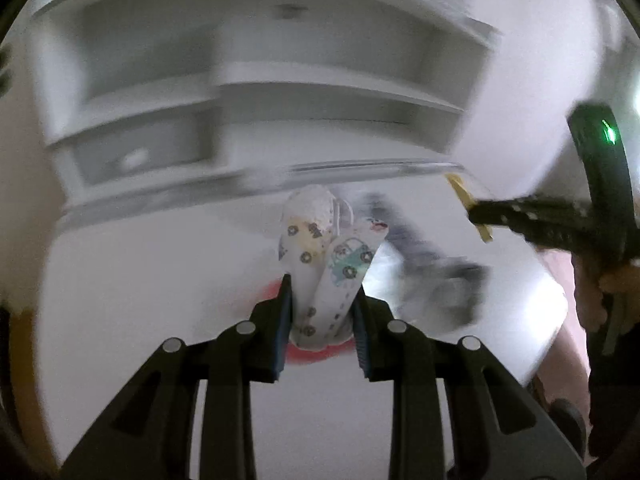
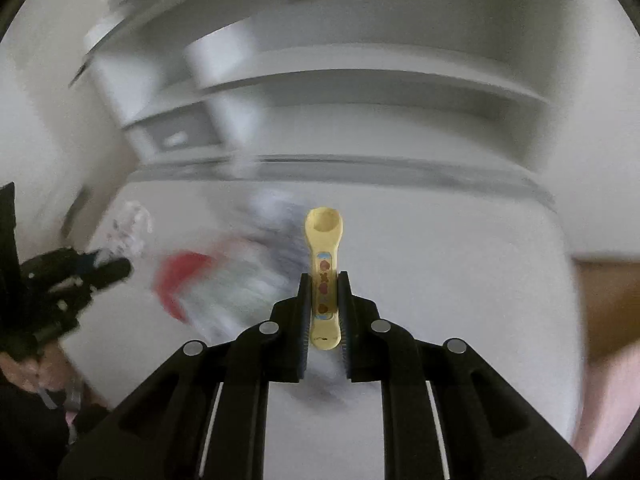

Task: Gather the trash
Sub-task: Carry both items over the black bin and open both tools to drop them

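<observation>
My left gripper (image 1: 322, 284) is shut on a crumpled white paper (image 1: 320, 256) printed with small cartoon cars, held above a white table (image 1: 140, 280). Its upper end pokes out past the fingertips. My right gripper (image 2: 324, 280) is shut on a yellow plastic spoon (image 2: 324, 236) with a patterned strip on its handle, bowl end pointing away. The right gripper with the spoon (image 1: 468, 200) shows at the right of the left wrist view. The left gripper (image 2: 108, 268) with its paper (image 2: 128, 224) shows at the left of the right wrist view. Both views are motion-blurred.
A red item (image 2: 180, 276) and blurred wrappers (image 2: 244, 292) lie on the table (image 2: 440, 280). A dark blurred object (image 1: 452, 284) lies right of my left gripper. White shelving (image 1: 260, 80) stands behind the table. A person's hands (image 1: 616, 280) hold the grippers.
</observation>
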The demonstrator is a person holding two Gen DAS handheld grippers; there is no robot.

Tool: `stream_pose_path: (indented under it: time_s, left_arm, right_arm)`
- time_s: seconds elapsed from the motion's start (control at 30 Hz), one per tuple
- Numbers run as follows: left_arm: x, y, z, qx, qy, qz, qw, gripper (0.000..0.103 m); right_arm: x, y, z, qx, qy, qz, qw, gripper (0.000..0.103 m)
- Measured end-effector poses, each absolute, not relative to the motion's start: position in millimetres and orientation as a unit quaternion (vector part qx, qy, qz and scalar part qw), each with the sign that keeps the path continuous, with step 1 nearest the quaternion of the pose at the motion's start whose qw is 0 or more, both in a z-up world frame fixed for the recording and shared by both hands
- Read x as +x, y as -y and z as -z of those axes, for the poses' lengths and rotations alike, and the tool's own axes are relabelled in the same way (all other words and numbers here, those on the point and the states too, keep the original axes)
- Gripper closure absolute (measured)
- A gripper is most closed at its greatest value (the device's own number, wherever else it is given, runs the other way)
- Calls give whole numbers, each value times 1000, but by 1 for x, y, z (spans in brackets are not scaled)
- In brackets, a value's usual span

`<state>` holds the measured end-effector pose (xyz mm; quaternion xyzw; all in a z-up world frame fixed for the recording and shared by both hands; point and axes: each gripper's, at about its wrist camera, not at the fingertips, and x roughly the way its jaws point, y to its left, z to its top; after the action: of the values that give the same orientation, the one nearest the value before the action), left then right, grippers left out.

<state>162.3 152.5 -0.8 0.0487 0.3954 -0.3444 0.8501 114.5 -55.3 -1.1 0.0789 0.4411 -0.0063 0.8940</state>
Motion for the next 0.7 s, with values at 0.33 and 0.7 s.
stream_pose_path:
  time_s: [0.33,0.7]
  left_arm:
    - [24,113,21,148,-360,598,701,76]
    - [-148,299,155,285,-396,694,530,76]
  right_arm:
    - [-187,264,67,242,-388,324,828,91]
    - [-390,319,187,401,-390,450,696,91]
